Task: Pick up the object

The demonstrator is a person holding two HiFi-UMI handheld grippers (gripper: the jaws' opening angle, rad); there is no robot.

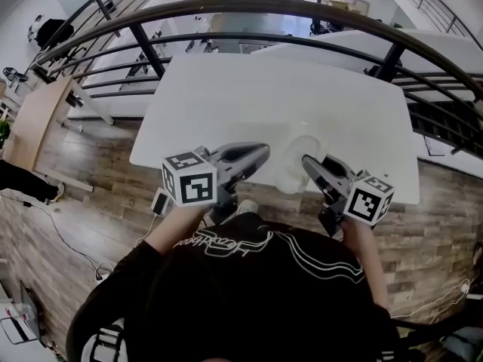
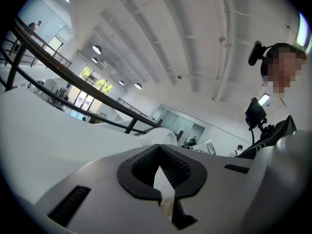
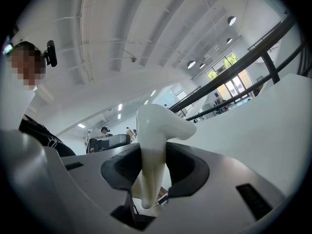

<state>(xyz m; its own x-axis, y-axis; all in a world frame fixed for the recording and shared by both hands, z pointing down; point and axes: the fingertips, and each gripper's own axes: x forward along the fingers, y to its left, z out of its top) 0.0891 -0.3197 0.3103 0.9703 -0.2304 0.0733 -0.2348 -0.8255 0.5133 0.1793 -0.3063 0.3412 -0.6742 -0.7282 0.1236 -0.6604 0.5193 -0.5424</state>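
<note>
At the table [image 1: 226,104], right gripper [image 3: 155,172] clamps white object [image 3: 157,126].

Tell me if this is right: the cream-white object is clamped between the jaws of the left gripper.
Only the side is wrong. The cream-white object is clamped between the jaws of the right gripper, as the right gripper view shows. The left gripper holds nothing in its own view.

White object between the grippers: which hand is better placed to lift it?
Right. The right gripper has its jaws closed on the white object, ready to lift. The left gripper is shut and empty.
</note>
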